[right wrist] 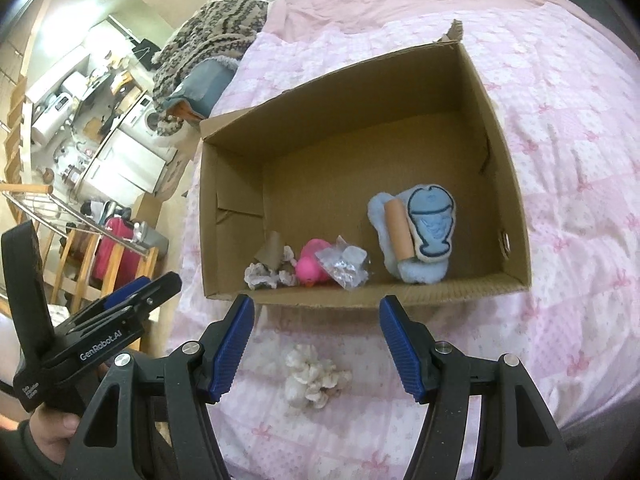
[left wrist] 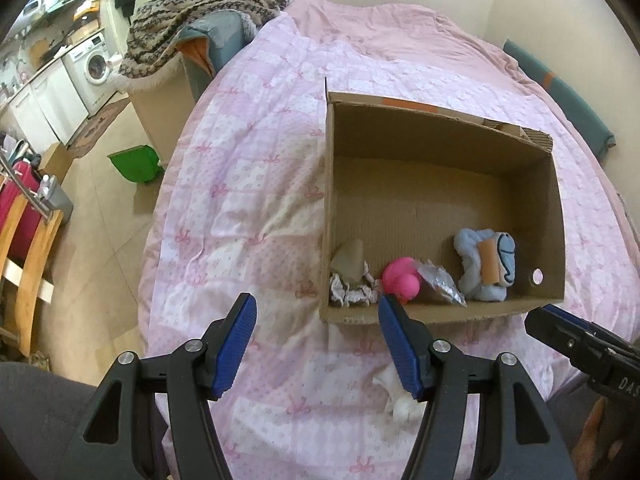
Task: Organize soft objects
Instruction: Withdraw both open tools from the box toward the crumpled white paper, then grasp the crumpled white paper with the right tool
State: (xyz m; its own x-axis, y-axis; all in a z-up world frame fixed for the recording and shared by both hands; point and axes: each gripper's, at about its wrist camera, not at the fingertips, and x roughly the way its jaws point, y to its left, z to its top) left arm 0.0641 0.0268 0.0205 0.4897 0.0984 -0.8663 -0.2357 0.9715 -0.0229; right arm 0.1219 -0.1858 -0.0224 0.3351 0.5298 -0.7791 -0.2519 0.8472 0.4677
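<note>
An open cardboard box (left wrist: pixel 440 184) (right wrist: pixel 320 128) sits on the pink bedspread. Along its near wall lie a crumpled foil wad (left wrist: pixel 352 292) (right wrist: pixel 264 274), a brown cardboard scrap (right wrist: pixel 272 252), a pink rubber duck (left wrist: pixel 400 280) (right wrist: pixel 314 266), a silvery plastic bag (left wrist: pixel 440 286) (right wrist: pixel 344 266) and a light blue plush (left wrist: pixel 486 266) (right wrist: pixel 416 236) with a cardboard tube (right wrist: pixel 398 232) on it. A white crumpled soft lump (right wrist: pixel 314 378) (left wrist: pixel 398 396) lies on the bedspread in front of the box. My left gripper (left wrist: pixel 318 346) and right gripper (right wrist: pixel 318 346) hover above the bedspread, both open and empty.
A patterned knit blanket (left wrist: pixel 200 12) is piled over a chair at the bed's far left. A green dustpan (left wrist: pixel 134 162) lies on the tiled floor. Wooden chair backs (left wrist: pixel 28 252) and a washing machine (left wrist: pixel 94 66) stand to the left. A person's hand (right wrist: pixel 52 436) holds the left gripper.
</note>
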